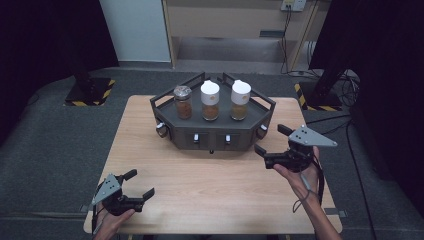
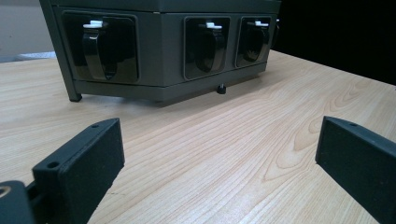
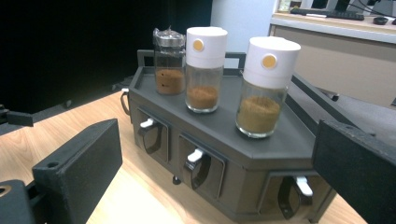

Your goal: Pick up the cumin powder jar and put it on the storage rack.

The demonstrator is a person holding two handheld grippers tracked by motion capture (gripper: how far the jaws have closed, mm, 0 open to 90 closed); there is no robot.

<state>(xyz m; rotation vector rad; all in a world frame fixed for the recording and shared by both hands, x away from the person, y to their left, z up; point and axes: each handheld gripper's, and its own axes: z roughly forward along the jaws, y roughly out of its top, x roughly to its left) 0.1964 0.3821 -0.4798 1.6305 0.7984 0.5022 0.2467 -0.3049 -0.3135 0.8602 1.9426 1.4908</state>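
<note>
Nearest the person, the left gripper (image 1: pixel 135 187) sits low over the front left corner of the pale wooden tabletop (image 1: pixel 210 180). Its black fingers (image 2: pixel 86 163) are spread wide with nothing between them, and they point across bare wood toward the rack, well apart from it.

The right gripper (image 1: pixel 272 142) hangs just off the rack's front right corner. Its fingers (image 3: pixel 84 163) also stand fully apart and grip nothing. Of the two, this gripper is by far the nearer to the jars.

The thing it faces is the dark grey, six-sided plastic rack (image 1: pixel 167 107) with a low railing and a row of small dispenser levers (image 3: pixel 194 155) along its front. On the rack's flat top three spice jars stand upright in a row, apart from one another. Closest to the right gripper is a clear glass jar with a white cap and tan powder (image 3: pixel 266 88). Next to it stands a second white-capped jar of orange-brown powder (image 3: pixel 204 70). At the far end is a shorter glass jar with a metal-grey lid (image 3: pixel 169 63).

Judging from the right gripper view, the nearest white-capped jar lies ahead of the fingers and higher than them. Its long axis is vertical, so a grasp would likely mean rising and closing level around the glass body.

The tabletop is otherwise bare. Beyond it lie grey carpet, black curtains on both sides, yellow-and-black taped stand bases (image 1: pixel 90 92) and a beige cabinet (image 1: pixel 225 20) at the back.
</note>
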